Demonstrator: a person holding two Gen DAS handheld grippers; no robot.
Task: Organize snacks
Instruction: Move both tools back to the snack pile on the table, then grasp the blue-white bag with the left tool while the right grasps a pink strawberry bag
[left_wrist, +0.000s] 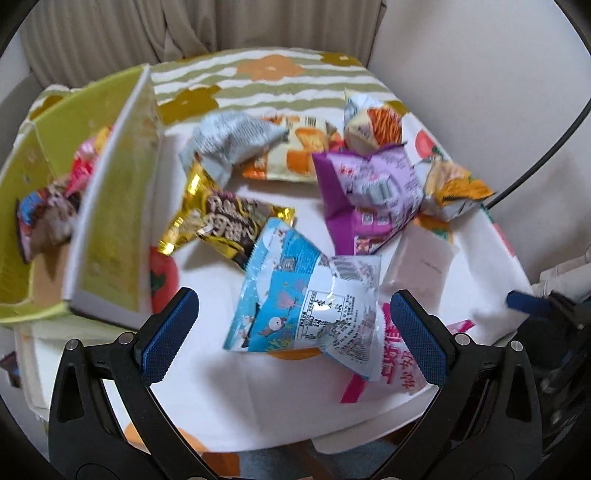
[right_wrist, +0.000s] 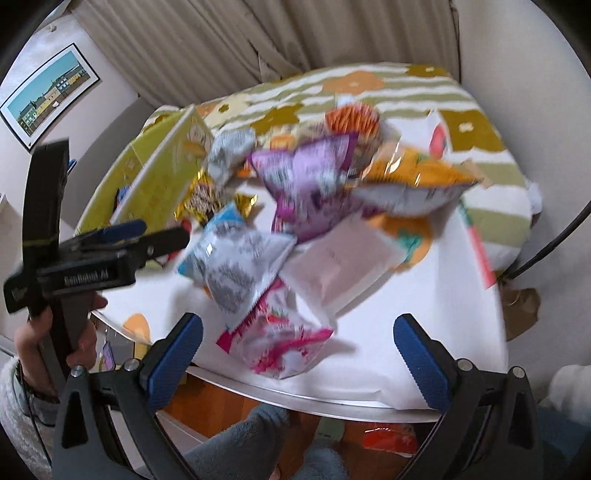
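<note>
The left gripper hangs wide open over the blue packet — closing carelessly, it may catch the pink packet at 4 o'clock too.

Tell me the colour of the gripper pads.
Blue, on black fingers; the pads show best in the left wrist view.

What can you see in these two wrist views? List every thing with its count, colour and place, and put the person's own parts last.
box: one, yellow-green, table's left, some packets inside
blue packet: one, light blue, nearest the left gripper
gold packet: one, gold and brown, beside the box
purple packet: one, centre
pink packet: one, near edge
tablecloth: one, white with green stripes
left gripper: black, blue fingers, open
right gripper: same, open
hand: one, holding the left gripper
</note>
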